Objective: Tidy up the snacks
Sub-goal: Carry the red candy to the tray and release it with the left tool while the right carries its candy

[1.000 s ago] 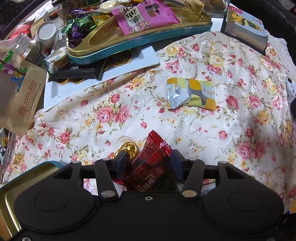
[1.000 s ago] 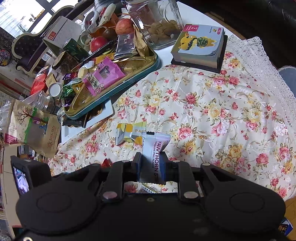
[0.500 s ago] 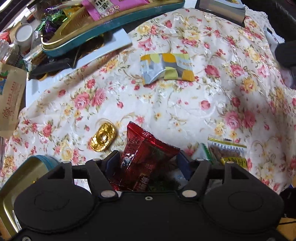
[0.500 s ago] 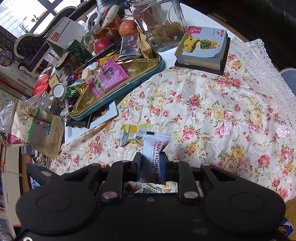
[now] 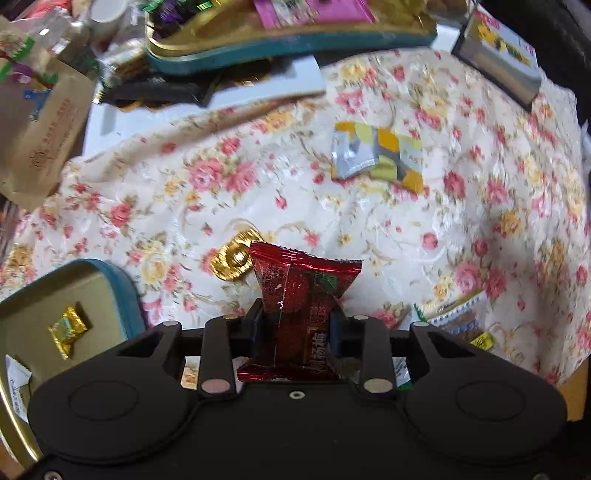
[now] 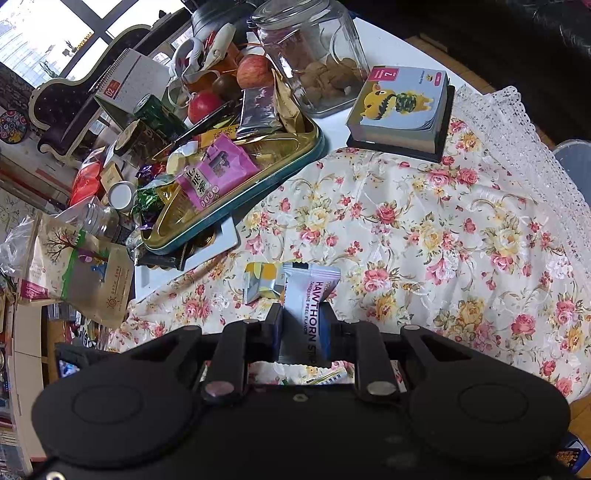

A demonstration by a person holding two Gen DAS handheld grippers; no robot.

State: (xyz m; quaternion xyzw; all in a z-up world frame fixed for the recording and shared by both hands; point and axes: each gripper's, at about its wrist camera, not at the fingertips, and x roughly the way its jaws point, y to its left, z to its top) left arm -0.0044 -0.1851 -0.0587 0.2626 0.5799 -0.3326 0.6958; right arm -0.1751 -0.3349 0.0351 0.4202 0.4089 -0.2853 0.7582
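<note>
Bright window point(image 6: 33, 33) top left; dark ornate sofa point(image 6: 66, 107) beneath; floral tablecloth point(image 6: 424, 229).

Two tins point(image 5: 122, 291) point(image 6: 236, 206), one jar point(image 6: 314, 55), two apples point(image 6: 253, 70) point(image 6: 203, 105), one gold ingot point(image 5: 232, 260), one notepad point(image 6: 402, 107).

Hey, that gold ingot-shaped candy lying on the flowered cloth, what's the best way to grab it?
Grip the gold ingot candy across its narrow waist, coming straight down from above. It lies flat on the floral tablecloth with a raised centre bump, so jaws straddling the short axis should hold better than its flared ends.
</note>
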